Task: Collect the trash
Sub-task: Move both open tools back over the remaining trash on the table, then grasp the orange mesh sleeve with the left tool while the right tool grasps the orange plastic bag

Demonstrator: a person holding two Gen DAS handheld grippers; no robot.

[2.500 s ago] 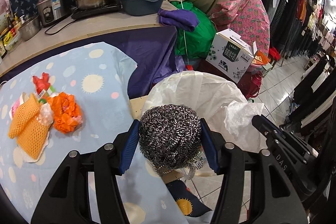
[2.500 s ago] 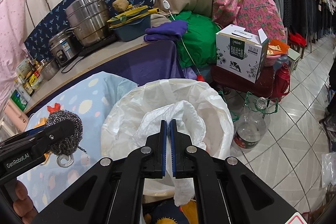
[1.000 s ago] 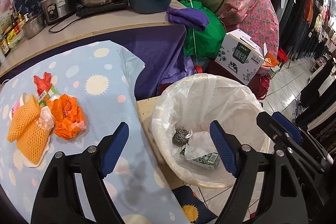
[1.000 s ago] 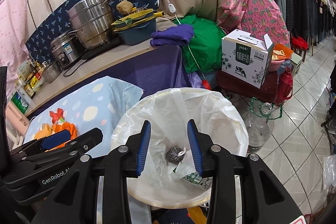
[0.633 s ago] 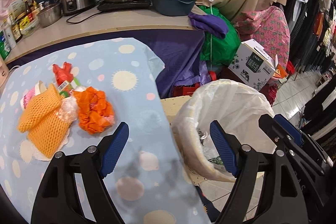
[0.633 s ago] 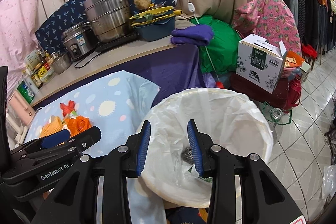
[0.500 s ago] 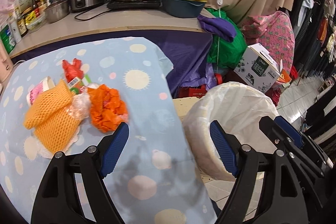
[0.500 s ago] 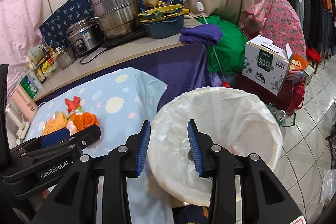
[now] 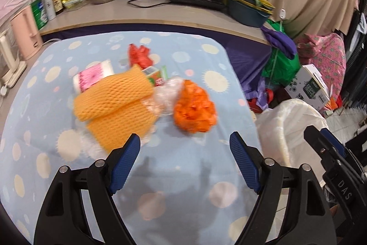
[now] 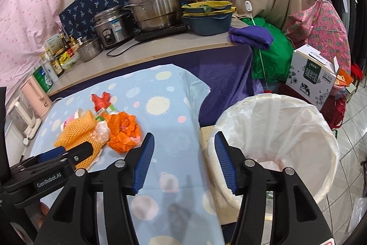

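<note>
Left gripper (image 9: 184, 150): jaws wide, empty, above the dotted cloth (image 9: 179, 194).
Right gripper (image 10: 182, 154): jaws just been opening, nothing between.
Left to collect: orange net (image 9: 117, 105), orange bag (image 9: 195, 109), red wrapper (image 9: 138, 55), just ahead.
Bin (image 10: 321, 125): lined, beside the table's right edge.
Room: cloth clear near the jaws.

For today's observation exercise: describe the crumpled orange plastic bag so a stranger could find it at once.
Start at the light blue spotted cloth on the table. The pile of litter lies near its middle; the crumpled orange plastic bag is at its end nearest the white-lined bin. Unlike the flat yellow-orange foam netting beside it, it is bright and bunched.
</note>
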